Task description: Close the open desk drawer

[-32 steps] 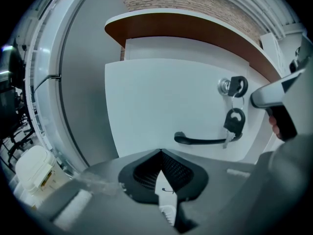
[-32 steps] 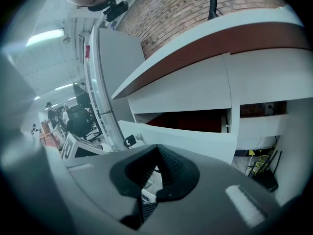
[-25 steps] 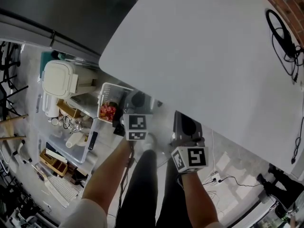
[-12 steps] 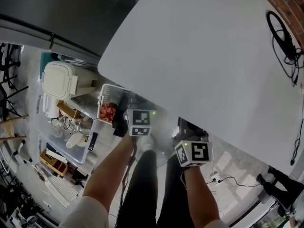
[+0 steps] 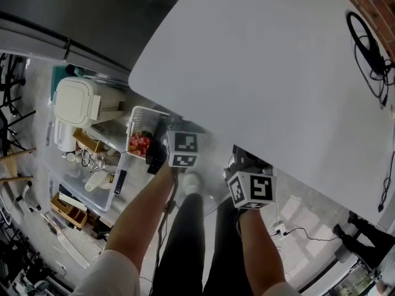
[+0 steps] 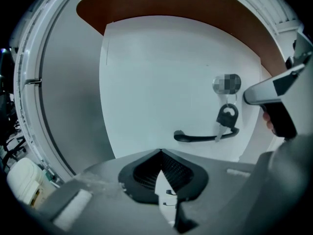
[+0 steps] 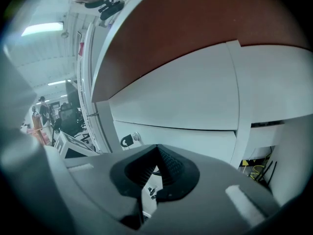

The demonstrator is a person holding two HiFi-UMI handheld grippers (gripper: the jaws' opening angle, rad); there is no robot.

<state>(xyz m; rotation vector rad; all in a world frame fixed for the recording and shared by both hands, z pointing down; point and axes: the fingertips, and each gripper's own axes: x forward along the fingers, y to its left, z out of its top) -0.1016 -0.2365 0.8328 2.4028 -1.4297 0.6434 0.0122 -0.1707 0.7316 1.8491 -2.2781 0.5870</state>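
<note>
The white desk top [image 5: 265, 60] fills the head view, and both grippers reach under its near edge. A sliver of the dark drawer [image 5: 248, 158] shows just past that edge. In the left gripper view the white drawer front [image 6: 156, 92] stands straight ahead with its black handle [image 6: 205, 137] and a hanging key [image 6: 226, 117]. My left gripper [image 6: 160, 153] is shut and empty, short of the front. The right gripper [image 6: 274, 94] shows beside the handle. My right gripper [image 7: 157, 148] is shut and empty, close to the drawer front [image 7: 195, 143] near the key [image 7: 128, 141].
Left of the desk sit a white wire basket [image 5: 141, 142] with red contents and a cream appliance [image 5: 77, 106] on low shelves. Black cables [image 5: 370, 48] lie at the desk's far right. A power strip [image 5: 281, 230] lies on the floor by the person's legs.
Both grippers moved forward toward the desk edge. The dark drawer that stuck out by the right gripper has slid almost wholly under the desk top.
</note>
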